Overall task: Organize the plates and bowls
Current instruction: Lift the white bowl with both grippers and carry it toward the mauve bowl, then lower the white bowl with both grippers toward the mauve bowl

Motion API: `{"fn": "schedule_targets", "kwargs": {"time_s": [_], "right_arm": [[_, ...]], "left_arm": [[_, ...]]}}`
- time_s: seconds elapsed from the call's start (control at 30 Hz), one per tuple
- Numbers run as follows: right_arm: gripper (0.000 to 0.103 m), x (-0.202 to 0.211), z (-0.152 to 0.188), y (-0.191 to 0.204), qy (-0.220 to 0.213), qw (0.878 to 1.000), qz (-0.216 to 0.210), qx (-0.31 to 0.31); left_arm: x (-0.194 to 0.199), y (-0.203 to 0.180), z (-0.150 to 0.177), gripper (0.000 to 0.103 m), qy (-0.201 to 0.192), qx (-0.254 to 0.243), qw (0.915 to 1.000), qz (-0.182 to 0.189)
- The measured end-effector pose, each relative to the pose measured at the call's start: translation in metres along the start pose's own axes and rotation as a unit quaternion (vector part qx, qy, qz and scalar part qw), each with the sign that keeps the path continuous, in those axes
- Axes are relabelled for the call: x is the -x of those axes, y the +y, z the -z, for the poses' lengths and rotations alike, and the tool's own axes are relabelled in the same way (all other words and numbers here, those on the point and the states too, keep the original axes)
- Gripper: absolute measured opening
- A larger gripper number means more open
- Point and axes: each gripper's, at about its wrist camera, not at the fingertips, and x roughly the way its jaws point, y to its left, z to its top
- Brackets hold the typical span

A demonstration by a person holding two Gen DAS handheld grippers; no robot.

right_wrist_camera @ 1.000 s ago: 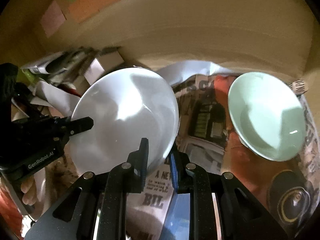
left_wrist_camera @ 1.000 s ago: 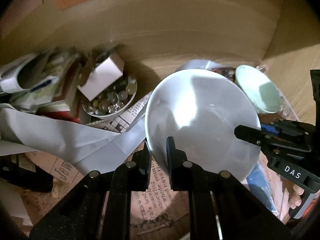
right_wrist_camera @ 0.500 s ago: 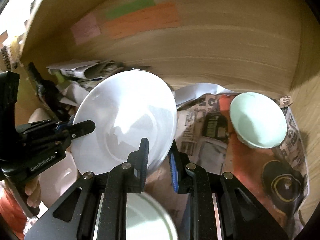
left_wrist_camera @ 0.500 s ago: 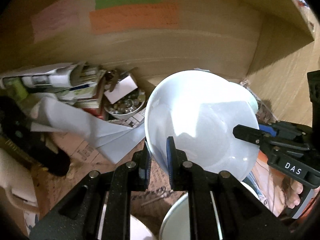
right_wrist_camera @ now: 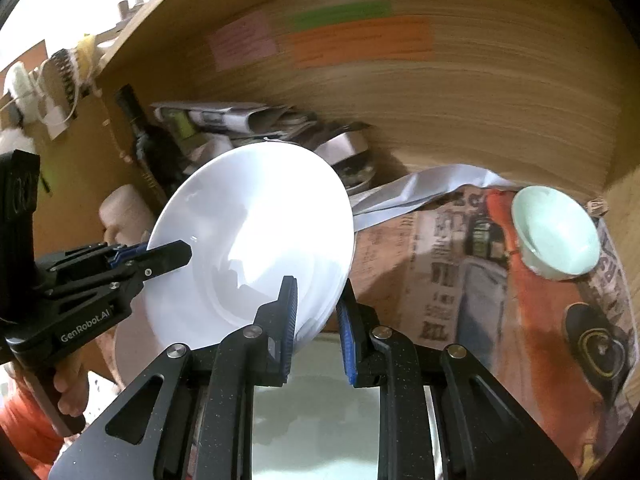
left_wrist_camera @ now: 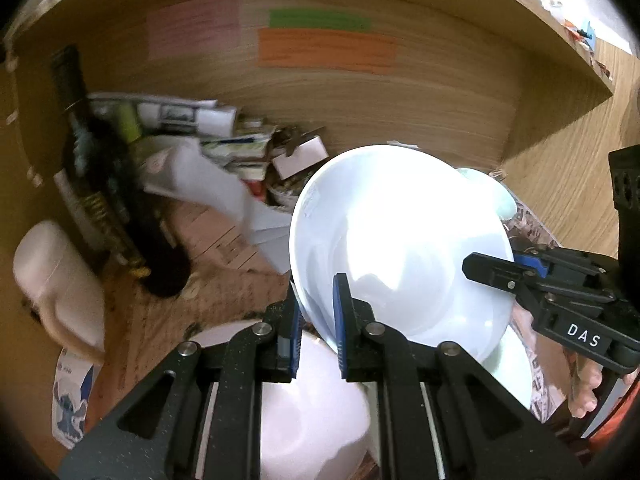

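A large white plate (left_wrist_camera: 400,248) is held tilted in the air by both grippers. My left gripper (left_wrist_camera: 316,312) is shut on its near left rim. My right gripper (right_wrist_camera: 318,312) is shut on its right rim; the plate also shows in the right wrist view (right_wrist_camera: 248,240). The right gripper shows in the left wrist view (left_wrist_camera: 492,272), the left gripper in the right wrist view (right_wrist_camera: 164,256). A pale green bowl (right_wrist_camera: 556,232) sits on newspaper at the back right. Below the held plate lie a pinkish-white dish (left_wrist_camera: 312,408) and a pale plate (right_wrist_camera: 316,412).
I am inside a wooden shelf compartment (left_wrist_camera: 360,100) lined with newspaper (right_wrist_camera: 460,264). A dark bottle (left_wrist_camera: 100,168), a white jug (left_wrist_camera: 56,284), folded papers (left_wrist_camera: 192,176) and a small bowl of odds and ends (right_wrist_camera: 352,160) crowd the back left.
Both grippers have pulled back and lifted the white plate away from the shelf's back. More of the shelf, the bottle and the dishes below have come into view.
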Motion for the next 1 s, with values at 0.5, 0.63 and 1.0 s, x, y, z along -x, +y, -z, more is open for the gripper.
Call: {"fn": "schedule_targets", "kwargs": {"time_s": [0.5,0.63,1.0], "right_arm": [[0.018,-0.016,0.025,0.056,0.023,0.998,-0.045,0.029],[0.018,-0.023,0.029,0.066,0.032,0.998,-0.053,0.033],[0.018,-0.045,0.041,0.085,0.063,0.995,-0.064,0.047]], "left_arm": [[0.035,0.043,0.044,0.013,-0.001,0.041,0.9985,-0.035],[0.037,0.053,0.055,0.013,0.007,0.052,0.9979,-0.039],[0.036,0.077,0.077,0.013,0.03,0.075,0.9955,-0.049]]}}
